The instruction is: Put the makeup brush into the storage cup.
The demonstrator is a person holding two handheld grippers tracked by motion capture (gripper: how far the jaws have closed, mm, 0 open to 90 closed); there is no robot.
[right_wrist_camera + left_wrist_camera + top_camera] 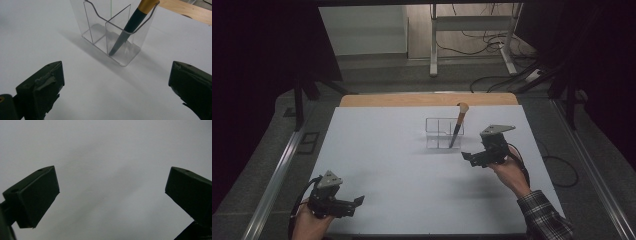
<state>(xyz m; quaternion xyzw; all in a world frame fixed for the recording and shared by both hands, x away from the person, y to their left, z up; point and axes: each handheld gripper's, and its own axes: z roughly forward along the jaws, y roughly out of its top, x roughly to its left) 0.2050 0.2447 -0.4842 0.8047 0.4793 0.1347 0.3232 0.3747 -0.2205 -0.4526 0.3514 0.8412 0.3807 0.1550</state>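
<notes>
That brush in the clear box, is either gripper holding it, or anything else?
Nothing is held. The brush leans in the clear box untouched; the right gripper and left gripper both have jaws apart and empty.

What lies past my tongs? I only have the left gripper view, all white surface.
Observer: A clear organizer stands mid-table, ahead and to your right.
Operator: Anything in it?
Observer: A makeup brush leans in one end compartment, bristles up.
Operator: And the right tongs?
Observer: The right tongs are open, empty, just short of the organizer, apart from it.
</notes>
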